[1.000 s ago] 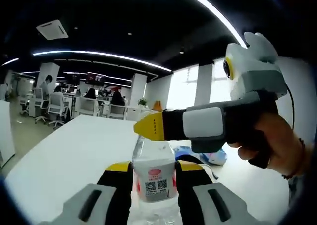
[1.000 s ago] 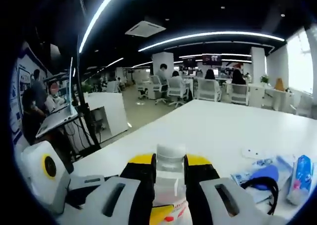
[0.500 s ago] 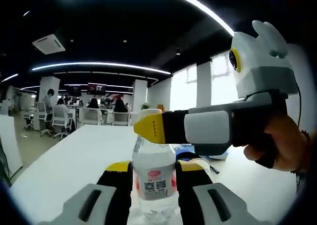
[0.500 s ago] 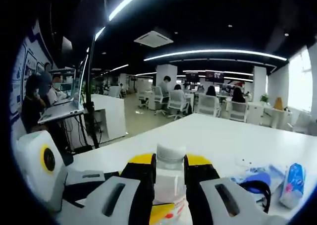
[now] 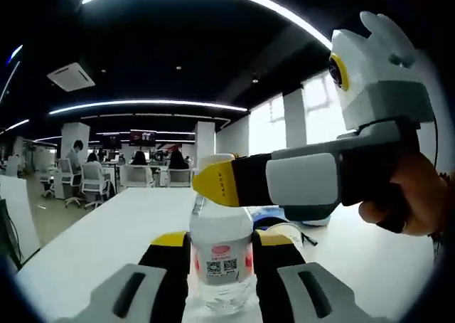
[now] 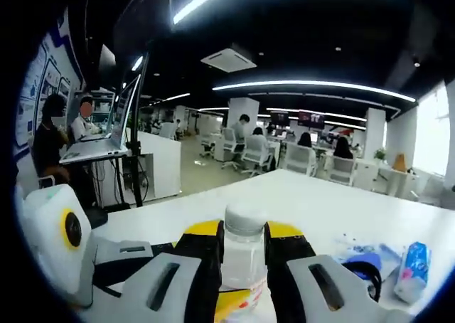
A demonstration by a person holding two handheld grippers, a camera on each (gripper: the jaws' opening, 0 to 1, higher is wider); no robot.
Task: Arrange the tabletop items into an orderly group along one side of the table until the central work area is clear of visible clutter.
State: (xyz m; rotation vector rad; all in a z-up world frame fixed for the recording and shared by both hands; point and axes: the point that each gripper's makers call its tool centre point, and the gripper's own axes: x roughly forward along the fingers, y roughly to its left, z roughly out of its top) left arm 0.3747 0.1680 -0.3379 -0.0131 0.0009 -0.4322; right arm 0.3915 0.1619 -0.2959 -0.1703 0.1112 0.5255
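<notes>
Both hand-held grippers clamp one clear water bottle (image 5: pixel 221 255): left hand-held gripper (image 5: pixel 221 266) on its labelled body, right hand-held gripper (image 6: pixel 243 255) at the neck. Packets (image 6: pixel 411 269) remain scattered across the white surface (image 6: pixel 313 195), so tidying is unfinished

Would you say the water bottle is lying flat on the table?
No, the water bottle stands upright, clamped between the left tongs.

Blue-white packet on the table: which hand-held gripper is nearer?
Right, as far as these views show. The right hand-held gripper, shut on the bottle, has the packet just off its right side; the left hand-held gripper grips the bottle's body from the opposite side.
</notes>
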